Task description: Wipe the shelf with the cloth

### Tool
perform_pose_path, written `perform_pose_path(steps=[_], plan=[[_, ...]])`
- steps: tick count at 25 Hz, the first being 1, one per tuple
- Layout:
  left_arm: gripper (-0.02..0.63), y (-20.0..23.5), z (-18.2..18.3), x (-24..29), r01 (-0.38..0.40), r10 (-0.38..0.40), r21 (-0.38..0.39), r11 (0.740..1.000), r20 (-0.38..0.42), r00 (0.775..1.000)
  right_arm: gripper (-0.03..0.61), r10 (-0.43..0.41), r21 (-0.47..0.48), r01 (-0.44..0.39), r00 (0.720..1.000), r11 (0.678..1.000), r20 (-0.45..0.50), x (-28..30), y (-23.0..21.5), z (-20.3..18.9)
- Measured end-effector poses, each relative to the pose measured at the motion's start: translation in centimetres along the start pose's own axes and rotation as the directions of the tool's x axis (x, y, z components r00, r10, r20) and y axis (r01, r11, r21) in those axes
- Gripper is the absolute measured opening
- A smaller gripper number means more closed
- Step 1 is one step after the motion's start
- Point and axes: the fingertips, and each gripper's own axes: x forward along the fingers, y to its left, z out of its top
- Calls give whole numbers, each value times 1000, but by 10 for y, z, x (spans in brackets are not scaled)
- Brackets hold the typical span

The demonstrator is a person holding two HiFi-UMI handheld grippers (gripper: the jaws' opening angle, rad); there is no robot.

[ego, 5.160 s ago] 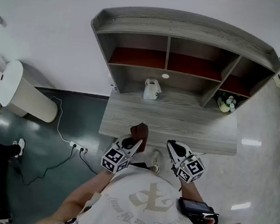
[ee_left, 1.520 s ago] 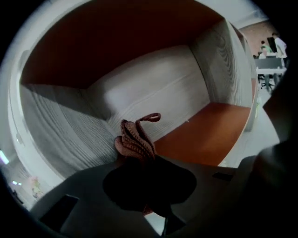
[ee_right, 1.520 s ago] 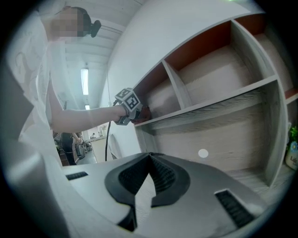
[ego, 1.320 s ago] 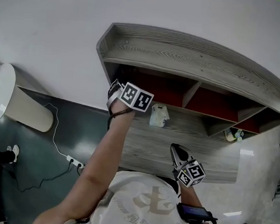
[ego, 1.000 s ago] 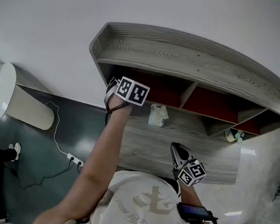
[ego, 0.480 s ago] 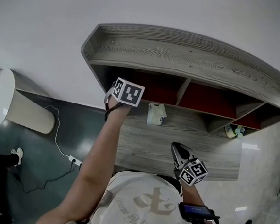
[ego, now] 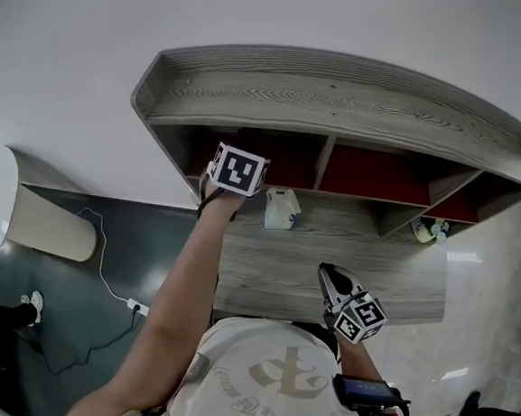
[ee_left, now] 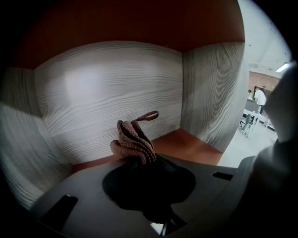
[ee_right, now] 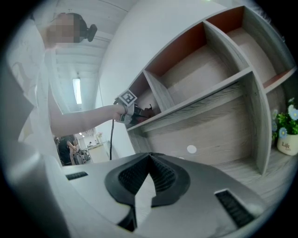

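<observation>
Shelf unit (ego: 342, 101) spans upper frame in head view, grey wood w/ red compartment floors. Left arm (ego: 191, 278) reaches into its upper-left compartment. The left gripper (ee_left: 139, 160) tips are hidden there in head view; only the marker cube (ego: 238, 170) shows. Its own view shows jaws clenched on the bunched brown cloth (ee_left: 134, 139), near the back wall; contact w/ the red floor unclear. Right gripper (ee_right: 150, 162), lower centre, has jaws together, empty. About 5 s ago the left gripper sat low at the desk edge (ego: 324, 312); now it's up inside.

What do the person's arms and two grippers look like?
The left gripper and right gripper are grey with black pads; each carries a white cube with black square markers. The arms are bare below a white printed T-shirt.
</observation>
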Motion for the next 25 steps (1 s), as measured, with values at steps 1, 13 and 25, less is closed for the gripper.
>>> perform_pose_path(steps=[1, 13, 25], plan=[[58, -5, 3, 0, 15, -15, 9, 1000, 2, 1000, 5, -5, -1, 5, 1000, 1000, 2, -1, -1, 1], [63, -66, 28, 16, 204, -203, 20, 979, -5, 979, 5, -79, 11, 78, 997, 997, 19, -25, -17, 3], [63, -101, 25, 7, 311, -313, 79, 947, 13, 950, 5, -117, 20, 117, 993, 993, 29, -35, -21, 3]])
